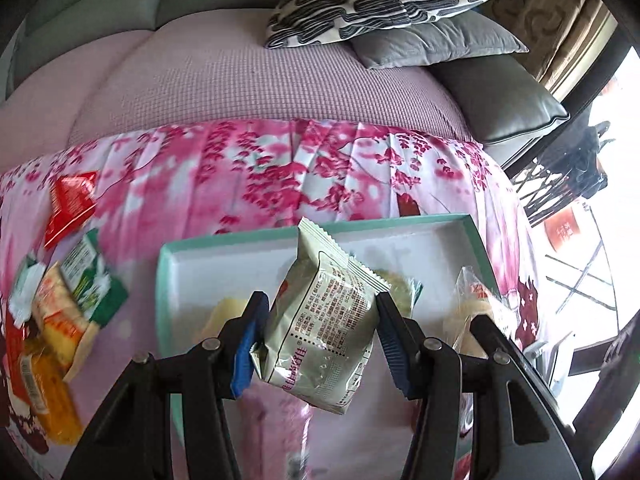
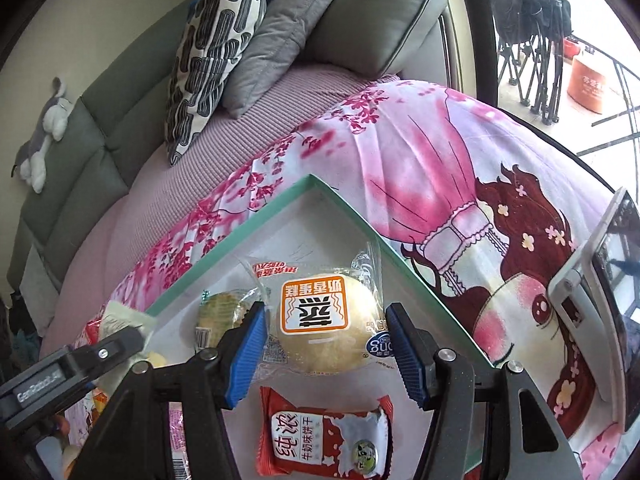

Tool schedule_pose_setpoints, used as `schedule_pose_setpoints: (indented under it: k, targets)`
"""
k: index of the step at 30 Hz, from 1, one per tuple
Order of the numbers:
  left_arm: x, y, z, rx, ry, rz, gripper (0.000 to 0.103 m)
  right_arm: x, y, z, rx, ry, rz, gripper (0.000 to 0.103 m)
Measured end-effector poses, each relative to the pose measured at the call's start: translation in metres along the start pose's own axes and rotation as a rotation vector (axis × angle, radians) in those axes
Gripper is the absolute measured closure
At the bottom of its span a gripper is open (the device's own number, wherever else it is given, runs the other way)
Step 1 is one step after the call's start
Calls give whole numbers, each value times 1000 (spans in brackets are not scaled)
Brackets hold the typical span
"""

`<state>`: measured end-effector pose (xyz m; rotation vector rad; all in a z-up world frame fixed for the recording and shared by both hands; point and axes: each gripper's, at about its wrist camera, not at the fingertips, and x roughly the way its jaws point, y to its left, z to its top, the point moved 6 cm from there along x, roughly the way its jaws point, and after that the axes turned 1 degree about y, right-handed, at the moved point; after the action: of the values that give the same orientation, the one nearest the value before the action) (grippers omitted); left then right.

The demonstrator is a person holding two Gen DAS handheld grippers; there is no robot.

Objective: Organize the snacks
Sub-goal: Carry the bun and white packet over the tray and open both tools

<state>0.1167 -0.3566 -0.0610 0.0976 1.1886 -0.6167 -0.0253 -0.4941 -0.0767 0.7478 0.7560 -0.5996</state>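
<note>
- Your left gripper (image 1: 318, 328) has its jaws pinching a silver-green snack pack (image 1: 324, 332) by both sides; the pack hangs tilted above the near edge of the tray (image 1: 240, 236).
- Your right gripper (image 2: 326, 350) has its jaws pinching a clear-wrapped cake (image 2: 320, 320), blue pads against the wrapper on either side; the cake sits over the tray floor, near the tray's far corner (image 2: 312, 180).
- Just left of the cake in the tray lies a small round pastry (image 2: 220, 316).
- Nearer you than the cake, a red biscuit pack (image 2: 324, 432) lies flat.
- Left of the tray, loose snacks lie on the floral sheet (image 1: 280, 168): a red pack (image 1: 70, 204), a green pack (image 1: 92, 280), an orange pack (image 1: 52, 396).
- Beyond the tray, well apart, pillows (image 1: 380, 0) rest on the sofa.
</note>
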Motion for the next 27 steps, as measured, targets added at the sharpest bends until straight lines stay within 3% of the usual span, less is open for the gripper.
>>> schedule_pose_setpoints:
  k: [10, 12, 17, 20, 22, 24, 27]
  targets:
    - [15, -7, 14, -6, 3, 6, 46, 0, 5, 4, -35, -18, -13, 40]
    - [14, -3, 11, -19, 9, 11, 40, 0, 5, 4, -36, -19, -16, 38]
    - [3, 3, 4, -26, -6, 15, 39, 0, 8, 2, -39, -9, 2, 38]
    - [-4, 8, 2, -33, -18, 27, 33, -3, 12, 2, -51, -13, 4, 38]
    - [-10, 13, 1, -45, -30, 30, 28, -4, 15, 2, -69, -13, 5, 33]
    - [-18, 24, -1, -66, -48, 53, 16, -3, 18, 0, -83, -6, -4, 18]
    - [-29, 42, -4, -98, -81, 104, 12, -3, 24, -4, -107, 0, -1, 4]
